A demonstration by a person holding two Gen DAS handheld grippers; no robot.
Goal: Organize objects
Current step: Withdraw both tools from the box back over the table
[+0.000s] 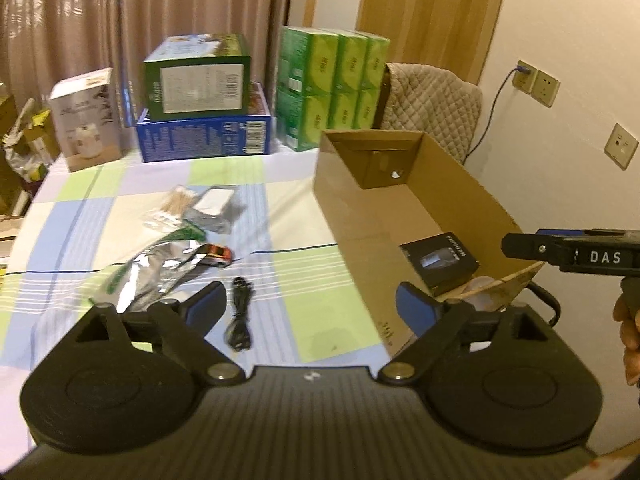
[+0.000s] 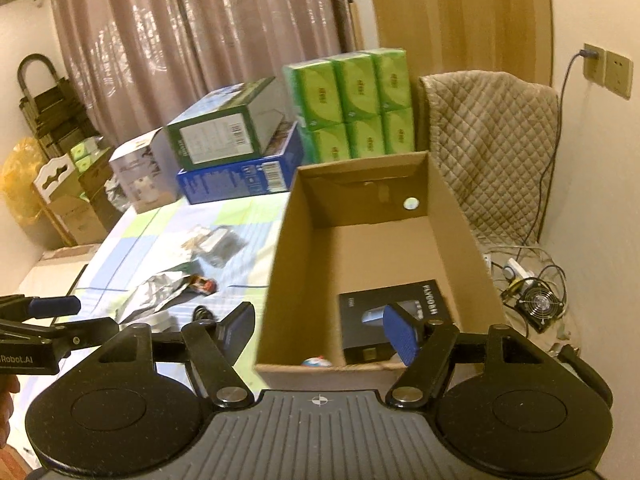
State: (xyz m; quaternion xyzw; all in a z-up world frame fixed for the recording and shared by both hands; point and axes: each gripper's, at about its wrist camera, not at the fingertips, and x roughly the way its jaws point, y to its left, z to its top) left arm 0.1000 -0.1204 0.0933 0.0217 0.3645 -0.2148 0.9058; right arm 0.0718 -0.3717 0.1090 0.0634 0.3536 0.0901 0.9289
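Observation:
An open cardboard box (image 2: 460, 220) stands on the right of the checked tablecloth (image 1: 304, 272). Inside it lie a black product box (image 2: 368, 308) and a small colourful item (image 2: 316, 361) at the near wall. Loose on the cloth to the left are a black cable (image 1: 240, 320), a toy car (image 1: 216, 257), a silver foil bag (image 1: 160, 272), a cotton swab packet (image 1: 176, 204) and a bagged white box (image 1: 216, 202). My left gripper (image 1: 310, 304) is open above the cloth beside the cable, with nothing between its fingers. My right gripper (image 2: 320, 330) hangs open and empty over the box's near end.
At the table's back stand a white box (image 1: 88, 120), a green box (image 1: 200, 84) on a blue one (image 1: 204, 138), and stacked green tissue packs (image 1: 332, 88). A quilted chair (image 2: 492, 140) sits behind the cardboard box. Cables and a small fan (image 2: 538, 304) lie on the floor at right.

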